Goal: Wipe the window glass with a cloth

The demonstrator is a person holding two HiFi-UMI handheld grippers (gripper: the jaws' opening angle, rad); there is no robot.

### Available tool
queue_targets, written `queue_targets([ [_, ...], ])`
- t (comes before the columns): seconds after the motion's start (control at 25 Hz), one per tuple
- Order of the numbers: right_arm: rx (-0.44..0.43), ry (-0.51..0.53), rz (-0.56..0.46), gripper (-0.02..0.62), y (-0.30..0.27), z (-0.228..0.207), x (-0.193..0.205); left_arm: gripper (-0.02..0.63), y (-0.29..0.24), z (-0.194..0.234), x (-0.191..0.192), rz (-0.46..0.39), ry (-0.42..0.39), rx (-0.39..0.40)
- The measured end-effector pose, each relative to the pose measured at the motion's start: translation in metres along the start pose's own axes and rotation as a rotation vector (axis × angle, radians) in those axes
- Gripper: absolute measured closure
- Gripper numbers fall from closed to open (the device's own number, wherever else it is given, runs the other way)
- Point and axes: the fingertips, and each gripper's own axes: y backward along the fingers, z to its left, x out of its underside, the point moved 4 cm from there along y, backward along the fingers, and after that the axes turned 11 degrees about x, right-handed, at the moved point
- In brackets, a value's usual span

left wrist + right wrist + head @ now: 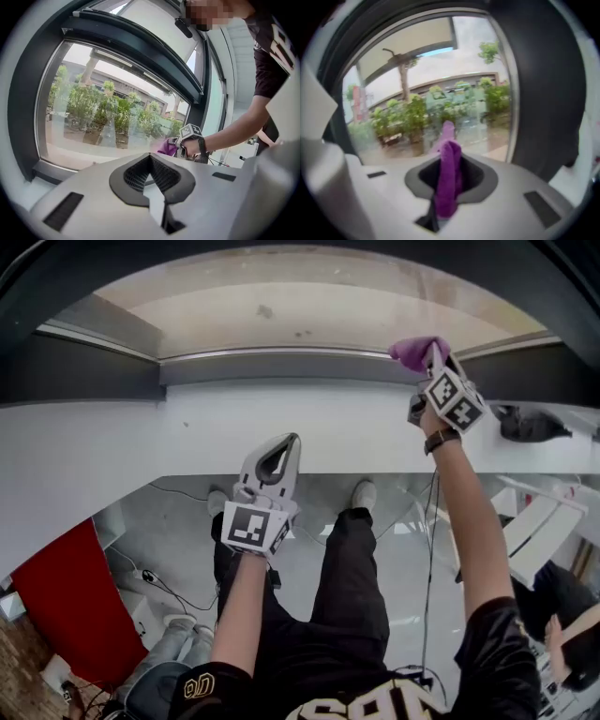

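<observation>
Holds purple cloth [449, 180] in right tongs [449, 157], clamped shut on it, with 1 fold standing up past the tips. Reaches up to lower right corner of window glass [309, 306]; puts the cloth right at the pane, reflection meeting it, contact not certain. Carries left tongs [150, 157] lower, in front of white sill [141, 442], tips together, nothing between them. Looks out past dark frame [28, 117] onto shrubs [89, 108] and a building [454, 82].
</observation>
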Motion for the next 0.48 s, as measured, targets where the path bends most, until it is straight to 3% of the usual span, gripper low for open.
queue_targets([
  [0.12,0.19,-0.19,0.018,0.525,-0.014,-0.063,-0.007,0.597,-0.005,-0.01,0.001,0.014,0.003,0.027],
  [0.28,0.218,-0.25,0.038,0.525,-0.021,-0.06,0.009,0.597,0.016,0.014,0.003,0.032,-0.038,0.02],
  [0.36,0.138,-0.207,0.066,0.525,-0.013,-0.014,0.032,0.597,0.036,0.041,-0.002,0.028,-0.03,-0.024],
  [0.48,-0.116,-0.123,0.199,0.525,0.011,0.108,0.103,0.597,0.074,0.078,-0.007,0.02,-0.037,-0.087],
])
